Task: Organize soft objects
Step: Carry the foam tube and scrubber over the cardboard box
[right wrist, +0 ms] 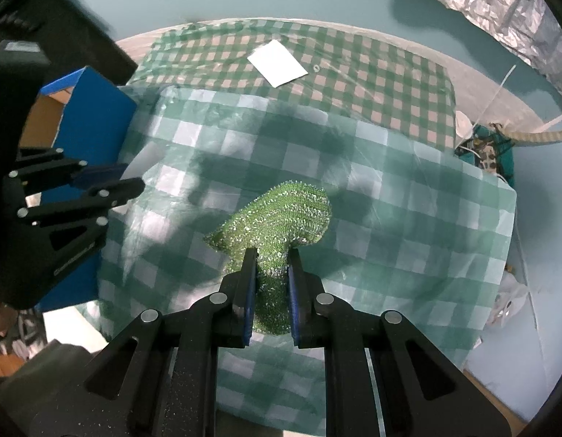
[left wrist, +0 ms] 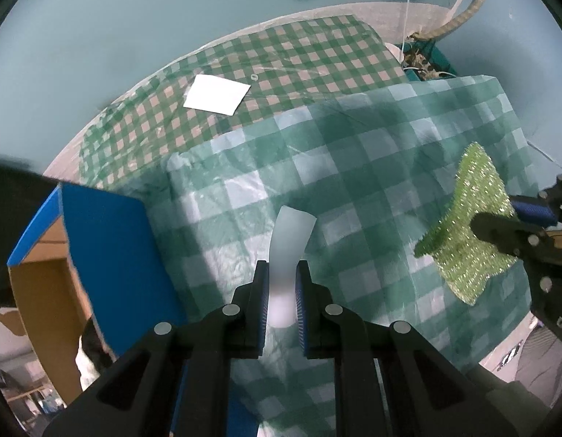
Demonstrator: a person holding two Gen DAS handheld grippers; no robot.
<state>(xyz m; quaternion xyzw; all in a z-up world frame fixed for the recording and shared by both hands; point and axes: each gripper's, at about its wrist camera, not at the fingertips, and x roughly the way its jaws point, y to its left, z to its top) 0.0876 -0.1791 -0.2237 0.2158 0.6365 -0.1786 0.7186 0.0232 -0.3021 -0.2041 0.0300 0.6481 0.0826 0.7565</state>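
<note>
The left gripper (left wrist: pixel 280 284) pinches a pale translucent strip (left wrist: pixel 290 240) at lower centre; the right gripper (right wrist: pixel 273 273) clamps a glittery green scrubber (right wrist: pixel 281 215) above the checked cloth (right wrist: pixel 390 218).

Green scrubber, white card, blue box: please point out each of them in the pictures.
Green scrubber (right wrist: pixel 281 215): right wrist view, on its glittery middle.
White card (left wrist: pixel 217 94): left wrist view, on its centre.
Blue box (left wrist: pixel 106 240): left wrist view, on its blue flap.

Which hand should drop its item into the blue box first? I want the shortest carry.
Probably left: the left gripper, clamping the pale strip, is beside the blue box; the right gripper is farther.
</note>
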